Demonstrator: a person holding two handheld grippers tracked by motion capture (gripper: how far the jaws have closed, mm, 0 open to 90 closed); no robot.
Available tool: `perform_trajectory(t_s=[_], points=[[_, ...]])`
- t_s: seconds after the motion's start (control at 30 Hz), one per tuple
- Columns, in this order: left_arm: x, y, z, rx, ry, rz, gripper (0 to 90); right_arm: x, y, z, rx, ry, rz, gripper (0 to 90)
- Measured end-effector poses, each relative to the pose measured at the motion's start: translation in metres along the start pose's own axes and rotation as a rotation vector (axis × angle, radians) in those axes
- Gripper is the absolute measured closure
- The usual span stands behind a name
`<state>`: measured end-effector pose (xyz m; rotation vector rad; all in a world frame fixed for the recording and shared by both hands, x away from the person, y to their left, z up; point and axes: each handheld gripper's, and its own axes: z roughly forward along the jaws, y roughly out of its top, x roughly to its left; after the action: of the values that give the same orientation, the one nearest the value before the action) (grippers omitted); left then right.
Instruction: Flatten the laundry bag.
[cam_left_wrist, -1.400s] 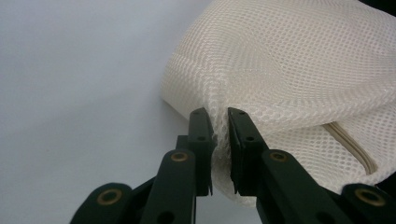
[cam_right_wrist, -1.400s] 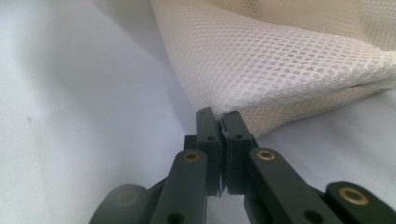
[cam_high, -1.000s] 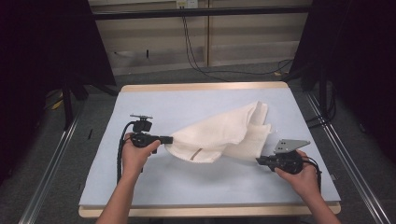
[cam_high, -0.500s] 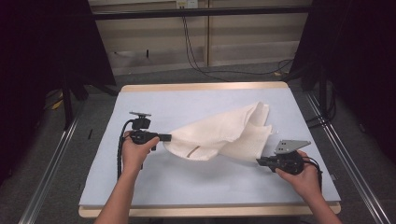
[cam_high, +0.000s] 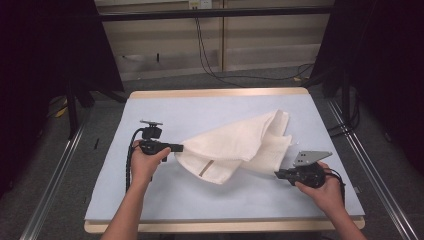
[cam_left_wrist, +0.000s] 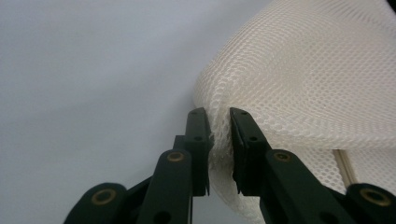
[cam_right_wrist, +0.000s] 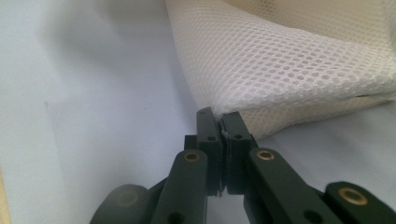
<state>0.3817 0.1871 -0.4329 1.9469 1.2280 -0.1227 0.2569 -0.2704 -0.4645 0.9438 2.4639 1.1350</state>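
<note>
White mesh bag (cam_high: 240, 145) lies crumpled mid-tabletop (cam_high: 200, 200) on the pale blue cover, spread between both hands. Left gripper (cam_left_wrist: 219, 128) clamped on a bunched fold at the bag's left end. Right gripper (cam_right_wrist: 219, 116) pinched tight on its near-right corner edge.

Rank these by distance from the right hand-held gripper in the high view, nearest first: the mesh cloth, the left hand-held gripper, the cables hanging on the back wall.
Measured from the right hand-held gripper:
1. Mesh cloth: its near corner meets the jaws, mid-table.
2. Left hand-held gripper: across the table, at the cloth's left end.
3. Cables: beyond the table's far edge, on the back wall.
</note>
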Motion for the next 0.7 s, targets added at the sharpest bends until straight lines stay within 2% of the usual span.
perform_trajectory(t_s=[0.03, 0.07, 0.1, 0.13, 0.2, 0.23, 0.27, 0.4, 0.47, 0.6, 0.67, 0.7], points=[[-0.002, -0.001, 0.000, -0.003, -0.006, -0.005, 76.7, 0.000, 0.000, 0.000, 0.000, 0.001, -0.002, 88.0], [-0.003, -0.001, 0.000, -0.002, -0.005, 0.005, 72.5, 0.000, 0.000, 0.000, 0.002, -0.002, -0.004, 88.0], [-0.004, -0.002, -0.001, 0.005, -0.006, 0.017, 72.5, 0.000, 0.000, 0.000, 0.002, -0.002, -0.004, 88.0], [-0.007, -0.004, -0.002, 0.002, -0.012, 0.041, 68.5, 0.000, 0.000, 0.000, 0.002, -0.002, -0.003, 88.0], [-0.008, -0.006, -0.002, -0.009, -0.024, 0.040, 66.3, 0.000, 0.000, 0.000, 0.001, -0.002, -0.004, 88.0], [-0.009, -0.008, -0.002, 0.002, -0.021, 0.051, 63.6, 0.000, 0.000, 0.000, -0.002, 0.001, -0.004, 88.0], [-0.010, -0.012, -0.001, 0.000, -0.010, 0.084, 59.4, 0.001, -0.001, 0.000, 0.002, 0.002, 0.000, 88.0], [-0.010, -0.018, 0.000, 0.008, -0.009, 0.109, 49.7, 0.001, -0.001, 0.001, 0.002, 0.000, 0.003, 87.9], [-0.009, -0.022, 0.000, -0.015, -0.022, 0.126, 46.6, 0.001, -0.001, 0.001, 0.001, 0.001, 0.003, 87.9], [-0.010, -0.030, -0.001, 0.000, -0.011, 0.152, 44.1, 0.001, -0.002, 0.002, 0.007, 0.000, 0.006, 87.9], [-0.012, -0.037, -0.003, -0.012, -0.013, 0.182, 43.5, 0.001, -0.002, 0.002, 0.010, -0.001, 0.004, 87.9], [-0.012, -0.037, -0.003, -0.012, -0.013, 0.182, 42.8, 0.001, -0.002, 0.002, 0.010, -0.001, 0.004, 87.9]])
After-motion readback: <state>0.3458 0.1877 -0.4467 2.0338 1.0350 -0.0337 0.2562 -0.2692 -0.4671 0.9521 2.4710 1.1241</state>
